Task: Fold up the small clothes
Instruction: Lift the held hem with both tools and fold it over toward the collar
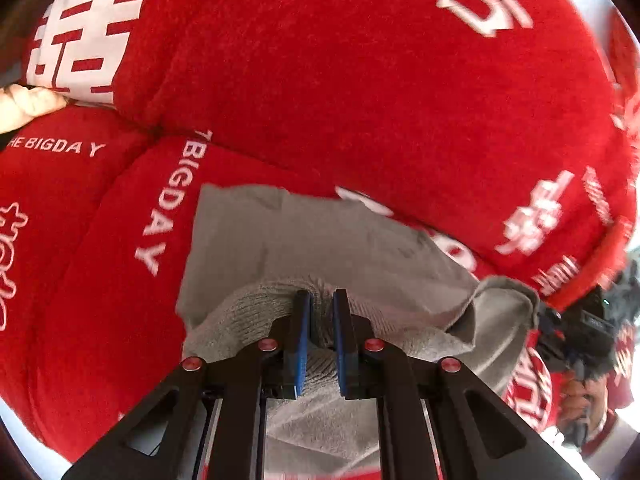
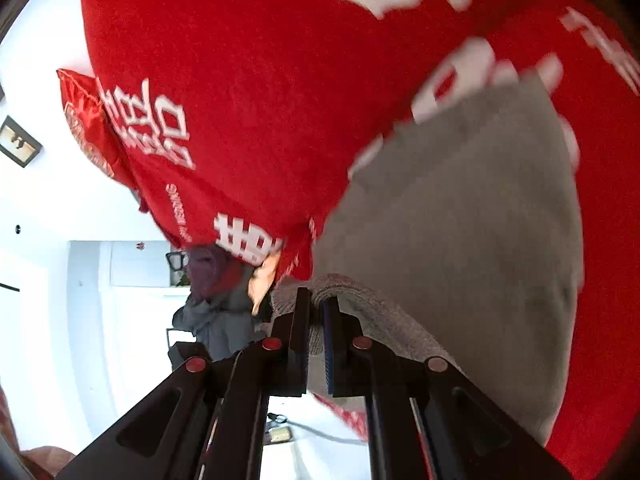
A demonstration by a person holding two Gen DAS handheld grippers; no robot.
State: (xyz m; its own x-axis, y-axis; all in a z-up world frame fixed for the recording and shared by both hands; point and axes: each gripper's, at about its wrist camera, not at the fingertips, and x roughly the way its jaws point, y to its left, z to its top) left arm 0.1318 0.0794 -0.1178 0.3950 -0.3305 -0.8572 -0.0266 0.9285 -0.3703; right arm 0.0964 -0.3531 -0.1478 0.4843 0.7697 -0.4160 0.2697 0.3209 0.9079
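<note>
A small grey knit garment (image 1: 320, 240) lies on a red blanket with white lettering (image 1: 340, 80). My left gripper (image 1: 321, 300) is shut on the garment's ribbed hem, which bunches between the blue pads. In the right wrist view the same grey garment (image 2: 460, 240) spreads to the right over the red blanket (image 2: 240, 100). My right gripper (image 2: 316, 300) is shut on another part of the ribbed hem. Both hold the hem lifted a little off the blanket.
Red pillows printed "THE BIGDAY" (image 1: 80, 220) lie at the left. The other hand-held gripper and hand (image 1: 580, 340) show at the right edge. White walls, a small framed picture (image 2: 20, 142) and a person in grey (image 2: 216, 304) are beyond the bed.
</note>
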